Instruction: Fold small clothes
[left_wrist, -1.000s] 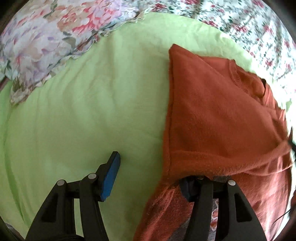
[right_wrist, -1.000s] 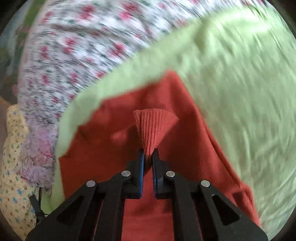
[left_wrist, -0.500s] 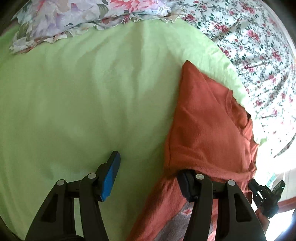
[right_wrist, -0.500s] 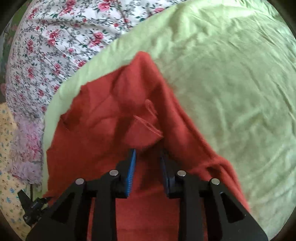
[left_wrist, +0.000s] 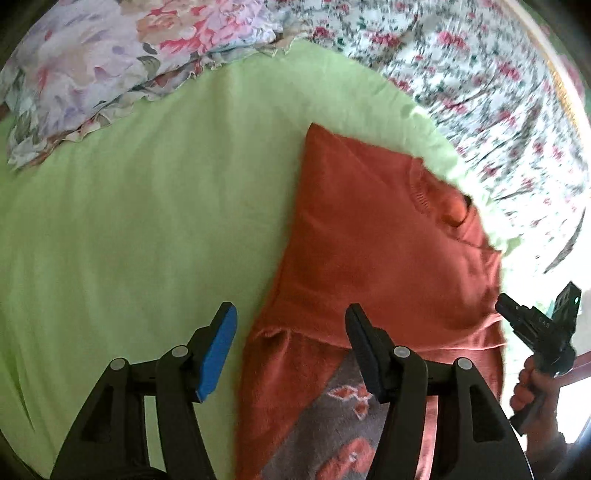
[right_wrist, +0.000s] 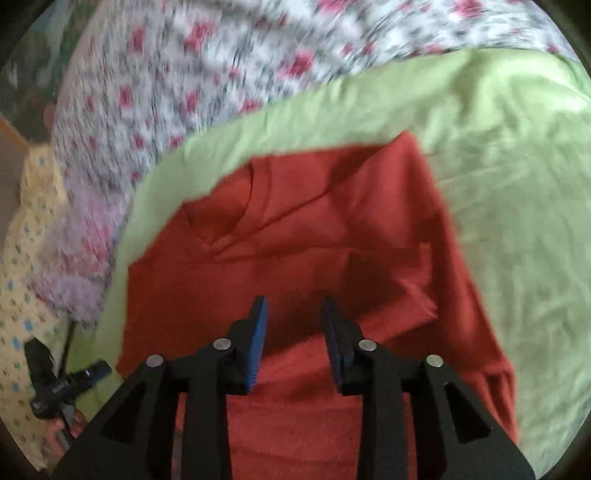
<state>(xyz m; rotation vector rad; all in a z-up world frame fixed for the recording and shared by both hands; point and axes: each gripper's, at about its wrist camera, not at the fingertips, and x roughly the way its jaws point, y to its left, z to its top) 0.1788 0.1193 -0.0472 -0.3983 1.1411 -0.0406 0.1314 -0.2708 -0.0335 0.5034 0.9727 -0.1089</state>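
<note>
While both grippers gape, rust sweater (right_wrist: 332, 229) lies beneath right gripper (right_wrist: 295, 339).

Sweater (left_wrist: 369, 236): lay on the sheet (left_wrist: 129, 240), at 1 o'clock from my left gripper (left_wrist: 290, 345).
Pillow (left_wrist: 110, 66): beyond the sheet, at 11 o'clock.
Quilt (left_wrist: 498, 92): behind the sweater, at 2 o'clock.

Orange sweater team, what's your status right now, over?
Left gripper open, straddling the sweater's edge. Right gripper open above it, holding nothing. Orange sweater lies partly folded on the green sheet, sleeves tucked in. Nothing in the way.
</note>
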